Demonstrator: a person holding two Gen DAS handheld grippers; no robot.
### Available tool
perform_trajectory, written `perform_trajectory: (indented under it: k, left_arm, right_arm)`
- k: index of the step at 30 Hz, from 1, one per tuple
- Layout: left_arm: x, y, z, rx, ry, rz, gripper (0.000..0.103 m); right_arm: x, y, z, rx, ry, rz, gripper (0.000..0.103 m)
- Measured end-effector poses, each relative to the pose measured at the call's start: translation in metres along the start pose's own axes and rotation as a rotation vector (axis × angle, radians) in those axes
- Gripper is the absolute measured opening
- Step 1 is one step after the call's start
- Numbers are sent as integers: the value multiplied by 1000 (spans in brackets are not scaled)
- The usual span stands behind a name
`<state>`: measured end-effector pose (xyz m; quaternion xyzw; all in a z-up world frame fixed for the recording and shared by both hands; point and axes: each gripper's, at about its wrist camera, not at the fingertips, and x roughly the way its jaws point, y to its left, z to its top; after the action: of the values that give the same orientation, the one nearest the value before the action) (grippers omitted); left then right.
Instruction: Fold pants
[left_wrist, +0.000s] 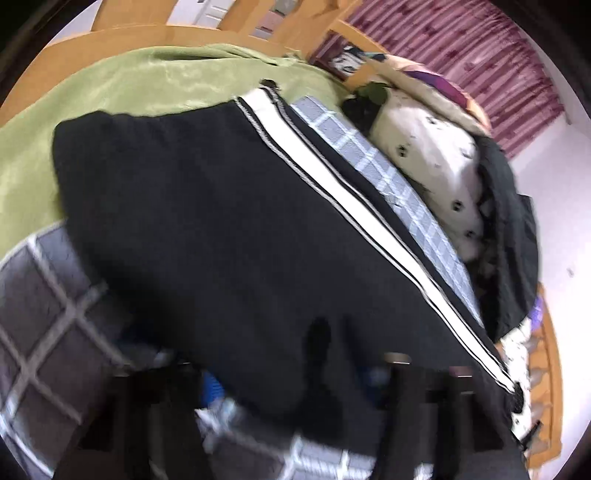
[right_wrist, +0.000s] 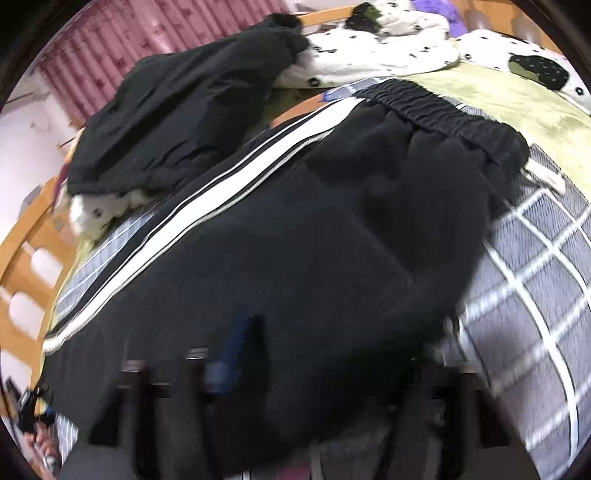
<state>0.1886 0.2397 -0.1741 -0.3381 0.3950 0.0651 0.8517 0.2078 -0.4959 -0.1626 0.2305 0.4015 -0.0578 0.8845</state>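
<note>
Bed: grey-and-white check cover spread under everything, seen at both sides of both wrist views; wooden frame curves round its edge.
Green blanket: lies flat on the bed beyond the pants' far end in the left view; in the right view it runs past the waistband.
Pants: black, w/ a white side stripe edged by thin lines; laid out on the check cover, filling the middle of both views. Elastic waistband at the far right in the right view, white drawcord end just beside it on the cover. Near edge of the fabric drapes over both grippers.
Black garment: crumpled heap at the bed's far side, well apart from the waistband, resting on the spotted cloth.
Spotted white cloth: bunched along the bed's edge, just beside the striped side of the pants.
Curtain: pink-red, pleated, behind the bed.
Left gripper: low in frame, blurred; dark fingers merge w/ the black fabric, so cannot tell if spread or pinching.
Right gripper: same — motion blur and fabric over the fingers; blue part shows beside one finger, jaw state cannot be told.
</note>
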Motion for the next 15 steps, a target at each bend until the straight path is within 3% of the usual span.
perform_trajectory:
  k: [1, 3, 5, 10, 15]
  left_arm:
    - [5, 0, 6, -13, 8, 21, 22]
    - [6, 0, 14, -24, 31, 15, 16]
    - [-10, -10, 16, 12, 4, 8, 11]
    - [-56, -23, 0, 113, -12, -17, 11]
    - [-85, -13, -42, 203, 29, -5, 11]
  right_arm:
    - [4, -1, 6, 11, 2, 3, 19]
    - [7, -1, 17, 38, 4, 18, 14]
    - [-4, 3, 24, 23, -13, 19, 13]
    - [-58, 5, 24, -24, -70, 55, 11]
    - [-107, -18, -3, -60, -70, 41, 11]
